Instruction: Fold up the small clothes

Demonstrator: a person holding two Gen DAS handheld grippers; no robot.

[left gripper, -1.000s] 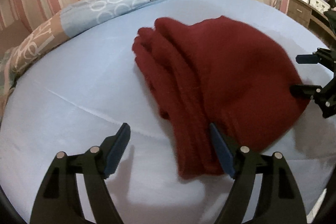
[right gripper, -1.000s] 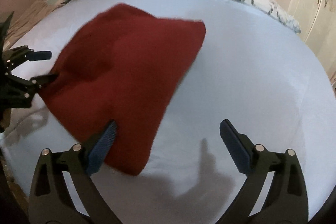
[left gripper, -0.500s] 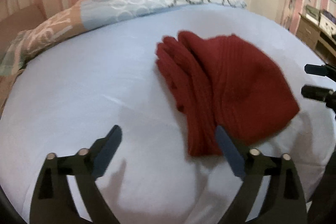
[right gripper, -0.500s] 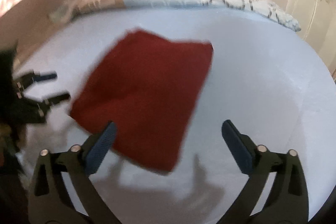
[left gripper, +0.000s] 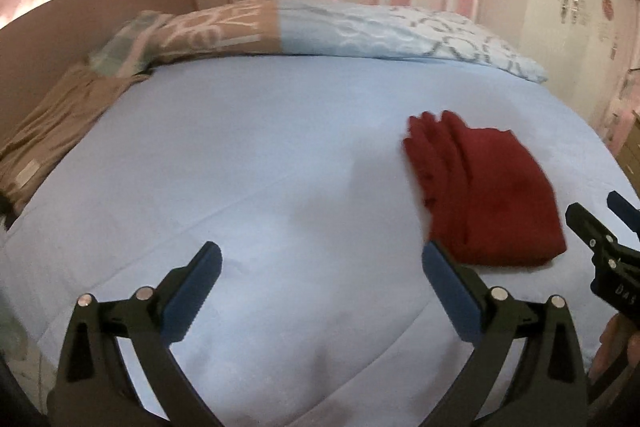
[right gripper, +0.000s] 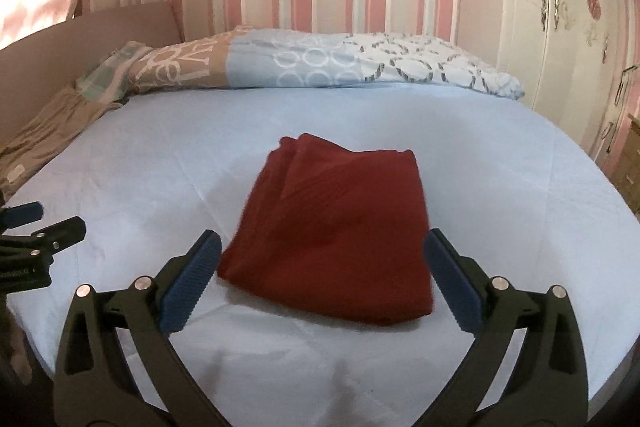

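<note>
left wrist view: a bedroom with pink striped walls, and a bed (left gripper: 240, 167) under a pale blue sheet, a patterned pillow (left gripper: 320, 35) along its far edge and a tan cloth (left gripper: 52, 123) lying at the far left corner. the red garment (left gripper: 492, 199) lies folded into a compact block toward the bed's right edge, a scalloped stack of layers showing on its left side. the left gripper (left gripper: 320, 291) hangs over bare sheet near the front edge, its jaws opening wide with nothing between them. the right gripper (left gripper: 600, 223) pokes in at the right, just beside the garment and not touching it; a hand (left gripper: 616, 347) shows below it.

right wrist view: the same walls, plus a white wardrobe (right gripper: 560, 7) on the right. the red garment (right gripper: 336, 235) sits mid-bed toward the front edge, seen between the right gripper (right gripper: 322, 283)'s fingers, which are spread and released above it with no pad pressing cloth. the left gripper (right gripper: 40, 223) shows at the left edge, apart from the garment.

the fold looks complete. to finish well, i would lift both tools straight clear without snagging the knit, then check that the layered edge stays aligned. no containers are in view.
</note>
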